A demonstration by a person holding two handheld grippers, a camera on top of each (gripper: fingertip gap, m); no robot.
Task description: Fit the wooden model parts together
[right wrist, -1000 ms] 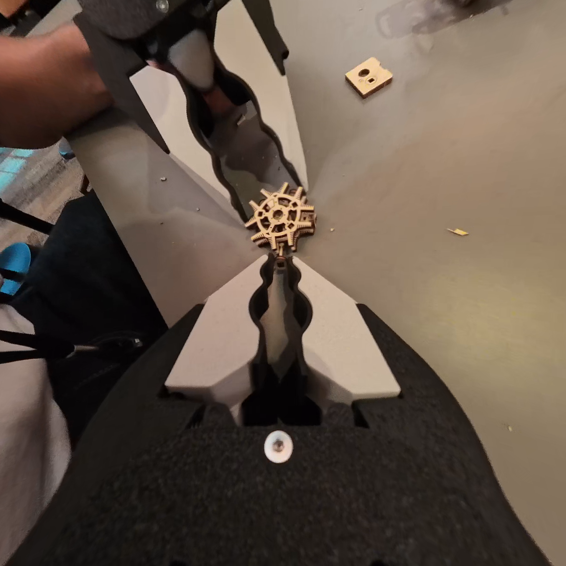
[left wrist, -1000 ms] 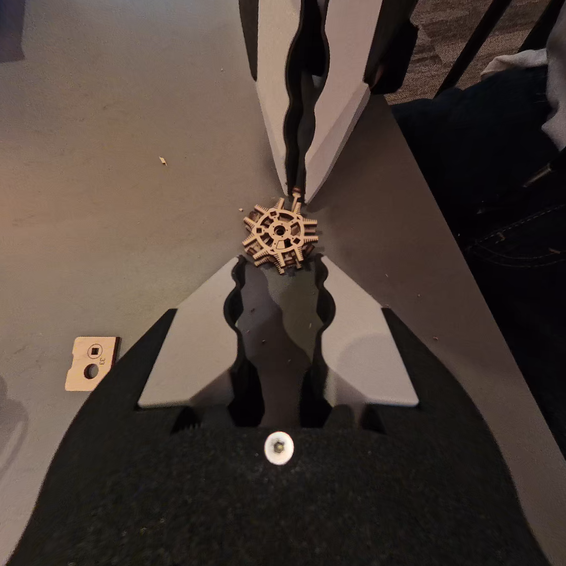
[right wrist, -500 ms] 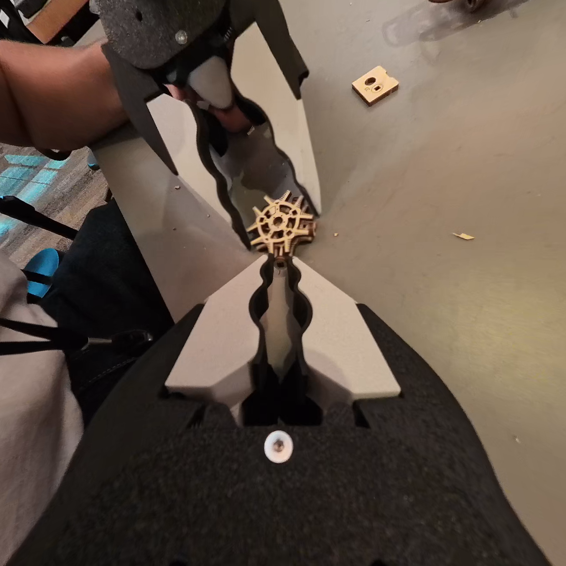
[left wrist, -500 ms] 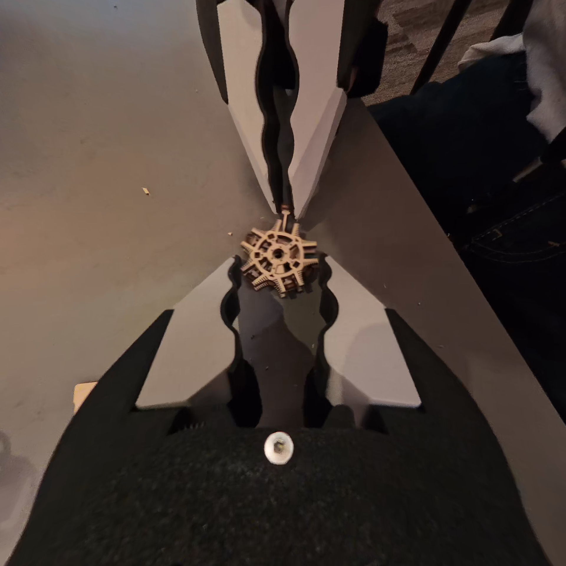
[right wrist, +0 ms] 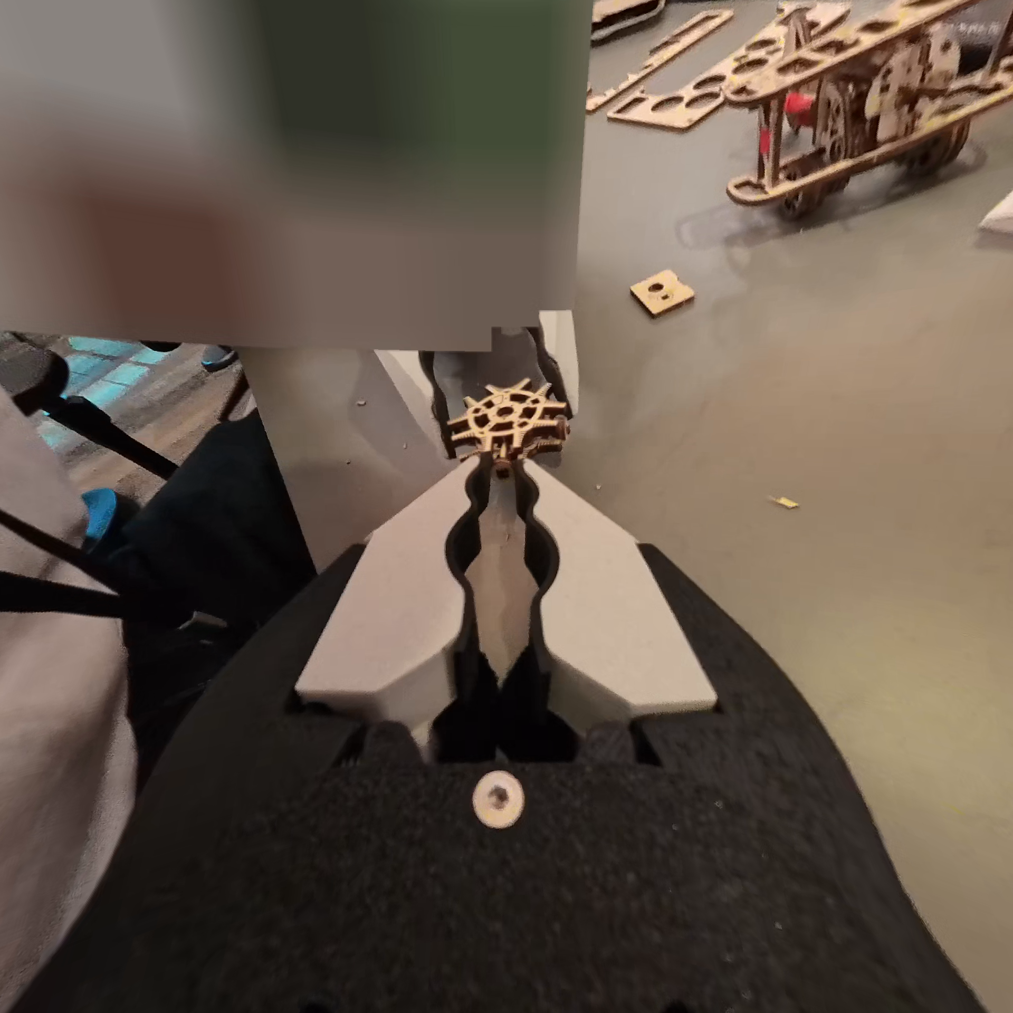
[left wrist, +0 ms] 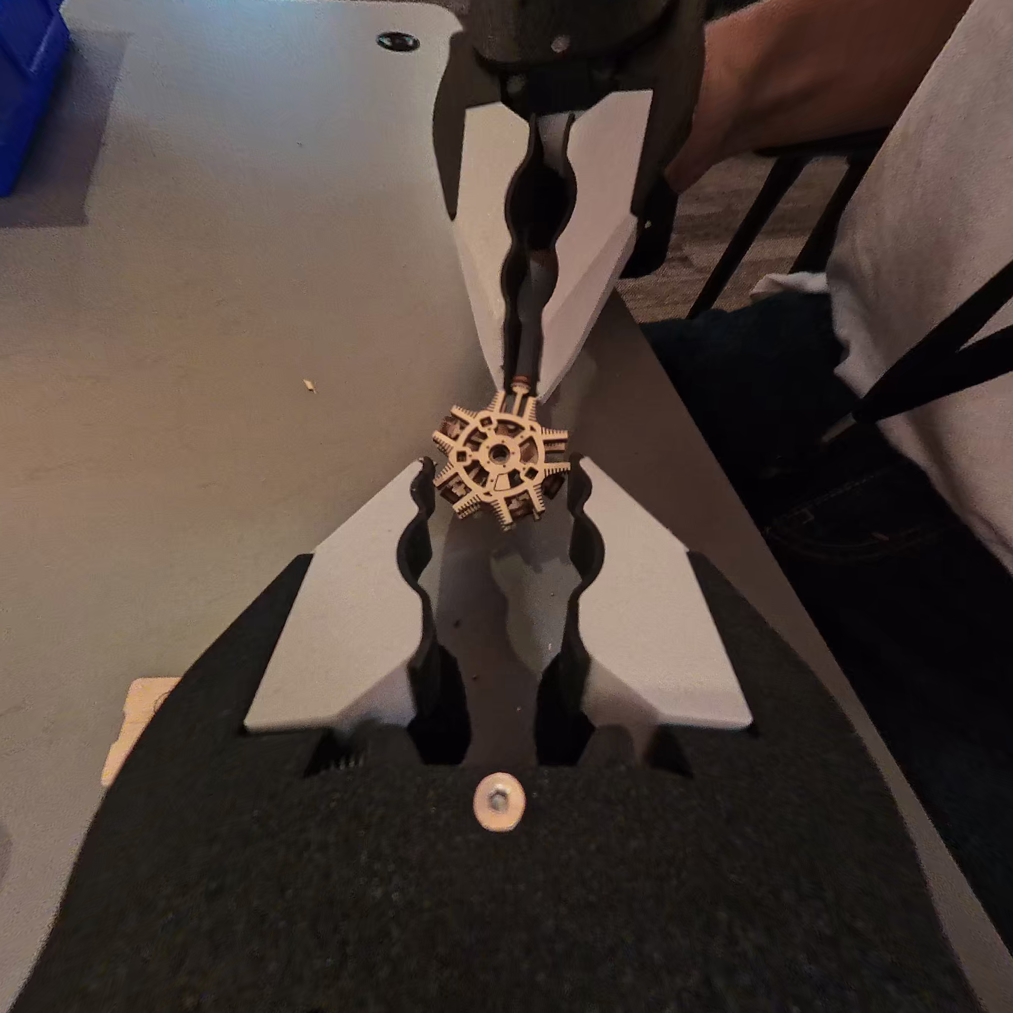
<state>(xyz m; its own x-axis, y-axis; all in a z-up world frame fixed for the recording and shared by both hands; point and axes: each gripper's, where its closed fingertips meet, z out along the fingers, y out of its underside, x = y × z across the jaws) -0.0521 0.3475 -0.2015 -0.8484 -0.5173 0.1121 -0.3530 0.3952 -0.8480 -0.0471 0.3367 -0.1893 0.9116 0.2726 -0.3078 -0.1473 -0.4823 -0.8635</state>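
Observation:
A star-shaped wooden wheel part with toothed spokes hangs just above the grey table near its right edge. My right gripper is shut on a small peg at the wheel's rim. In the left wrist view the right gripper comes in from the top. My left gripper is open, with its two fingertips on either side of the wheel. I cannot tell whether they touch it. A blur patch hides most of the left gripper in the right wrist view.
A built wooden biplane model stands at the far right, with flat cut-out wooden sheets beside it. A small square wooden piece lies on the table. A blue bin is at far left. A person's legs are beyond the table edge. My two grippers' fingertips are within a few centimetres of each other. About 11 cm separates my left fingertips from the small square wooden piece.
My left gripper has moved forward, so its open fingertips now flank the wheel instead of sitting short of it. The right gripper has kept hold of the peg. Both views have tilted up.

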